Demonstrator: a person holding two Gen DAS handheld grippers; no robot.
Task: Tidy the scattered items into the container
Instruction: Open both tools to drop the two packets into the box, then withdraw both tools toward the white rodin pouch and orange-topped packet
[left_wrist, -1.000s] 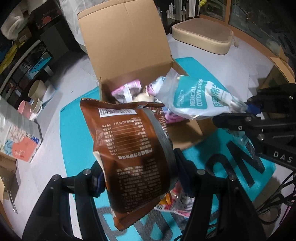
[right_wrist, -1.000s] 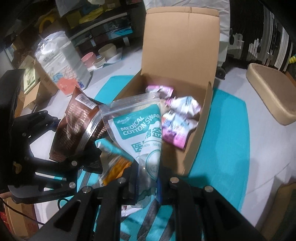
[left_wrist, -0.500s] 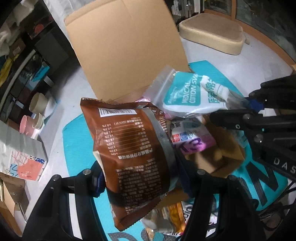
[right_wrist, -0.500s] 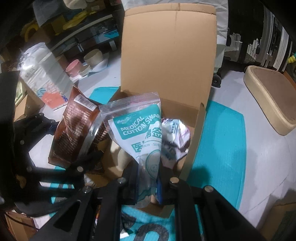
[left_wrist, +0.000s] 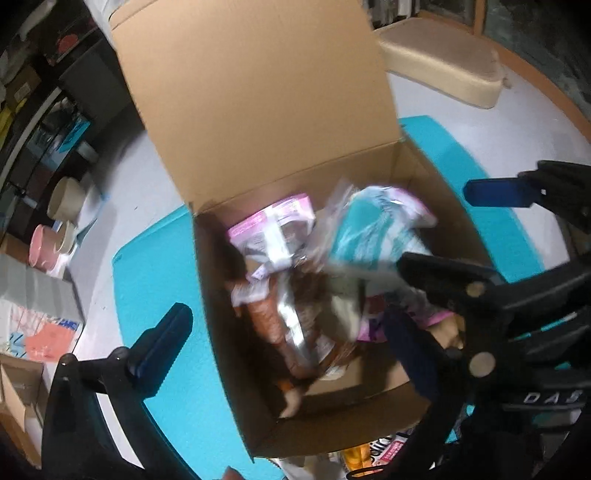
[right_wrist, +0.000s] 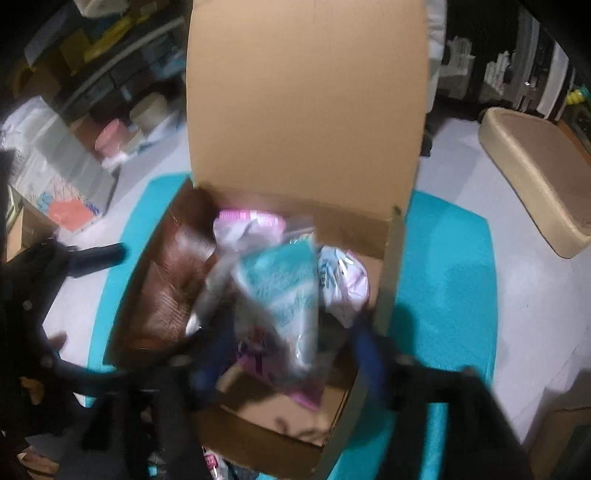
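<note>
Jaws of both grippers, clamped on bags a second ago, now gape empty over the box (left_wrist: 236, 332).

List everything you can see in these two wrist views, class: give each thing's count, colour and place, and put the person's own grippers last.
Cardboard box: one, brown, on the mat, lid flap upright.
Mat: one, teal, under the box.
Brown snack bag: one, brown, inside the box, left side.
Cotton swab bag: one, clear and teal, inside the box, middle.
Pink packets: several, pink and white, inside the box; count blurred.
Cushion: one, beige, on the floor beyond the mat.
Packets: a few, mixed colours, on the mat by the box's near edge.
Left gripper: one, black, open over the box.
Right gripper: one, black, open over the box.
</note>
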